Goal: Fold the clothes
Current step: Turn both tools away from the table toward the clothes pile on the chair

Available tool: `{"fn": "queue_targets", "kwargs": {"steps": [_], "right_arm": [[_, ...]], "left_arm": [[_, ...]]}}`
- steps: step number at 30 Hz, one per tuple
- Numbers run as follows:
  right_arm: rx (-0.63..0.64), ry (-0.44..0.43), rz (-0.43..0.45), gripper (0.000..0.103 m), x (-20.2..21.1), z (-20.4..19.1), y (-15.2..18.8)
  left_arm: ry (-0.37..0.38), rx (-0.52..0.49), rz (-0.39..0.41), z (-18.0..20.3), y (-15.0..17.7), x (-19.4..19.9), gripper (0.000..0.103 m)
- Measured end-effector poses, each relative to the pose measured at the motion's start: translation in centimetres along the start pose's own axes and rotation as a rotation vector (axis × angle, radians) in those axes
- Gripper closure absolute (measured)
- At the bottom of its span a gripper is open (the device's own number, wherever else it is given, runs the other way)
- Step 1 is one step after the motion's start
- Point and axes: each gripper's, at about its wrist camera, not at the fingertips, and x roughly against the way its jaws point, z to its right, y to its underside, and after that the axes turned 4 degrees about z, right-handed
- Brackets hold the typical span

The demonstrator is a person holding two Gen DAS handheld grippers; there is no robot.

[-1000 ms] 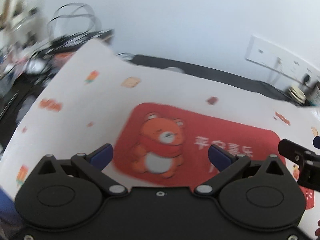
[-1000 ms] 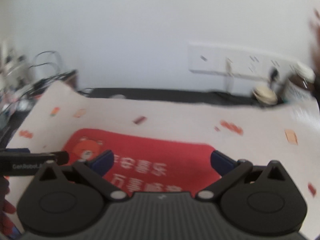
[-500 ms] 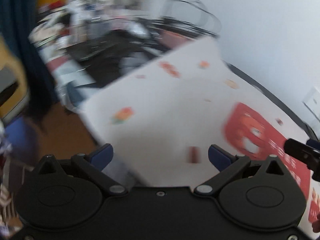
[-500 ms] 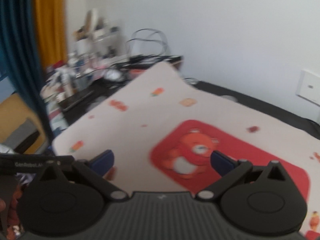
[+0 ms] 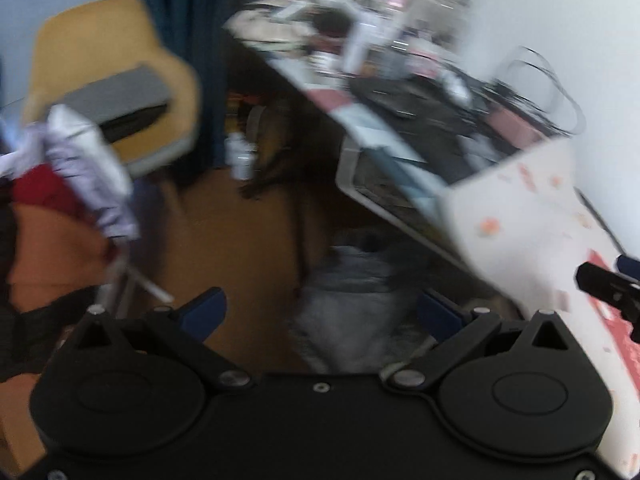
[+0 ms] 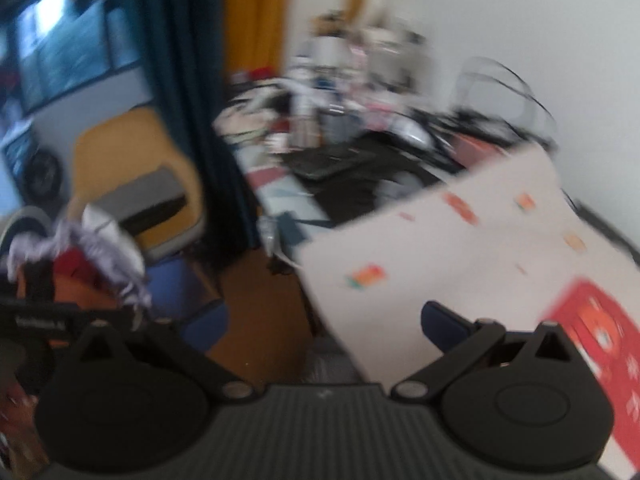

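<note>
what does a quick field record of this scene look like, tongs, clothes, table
left tongs: open, empty, aimed at the floor
right tongs: open, empty
clothes: heap at far left, off the mat, not yet picked up
mat: white, red bear panel, no garment on it
chair: yellow, grey item on seat
image: motion blurred

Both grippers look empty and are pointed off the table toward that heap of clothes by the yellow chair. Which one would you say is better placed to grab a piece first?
Probably the left gripper. Its camera shows the clothes pile larger, so likely nearer. In the right gripper's view the left gripper sits between it and the pile. Both are open and empty.
</note>
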Motion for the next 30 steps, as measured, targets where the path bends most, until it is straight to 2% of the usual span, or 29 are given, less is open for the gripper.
{"fn": "queue_targets", "kwargs": {"steps": [3,6,9,13,19,22,25,27,30], "right_arm": [[0.050,-0.034,0.041,0.001,-0.4,-5.6,-0.8],[0.038,-0.108,0.047,0.001,-2.0,-10.0,-1.8],[-0.012,-0.164,0.020,0.001,-4.0,-13.5,-3.0],[-0.071,-0.237,-0.069,0.001,-6.6,-17.1,-4.5],[0.036,-0.274,-0.098,0.001,-8.9,-22.2,-5.8],[0.053,-0.272,-0.123,0.001,-9.6,-24.3,-6.2],[0.033,-0.322,-0.164,0.001,-10.1,-25.3,-6.4],[0.063,-0.344,-0.143,0.001,-10.1,-26.4,-6.4],[0.134,-0.285,-0.101,0.001,-10.0,-28.3,-6.4]], "left_arm": [[-0.054,0.020,0.014,-4.9,-0.5,1.1,0.000],[-0.152,0.024,0.028,-9.3,-1.0,2.3,0.000],[-0.225,0.041,0.033,-13.1,-1.4,3.4,0.000],[-0.245,0.080,0.041,-16.9,-1.7,4.9,0.000],[-0.288,0.109,0.051,-20.0,-1.6,5.9,0.000],[-0.289,0.153,0.057,-21.3,-1.4,5.9,0.000],[-0.290,0.187,0.061,-22.7,-1.2,6.1,0.000],[-0.300,0.195,0.063,-23.3,-1.1,6.2,0.000],[-0.334,0.206,0.060,-23.9,-1.1,6.1,0.000]]}}
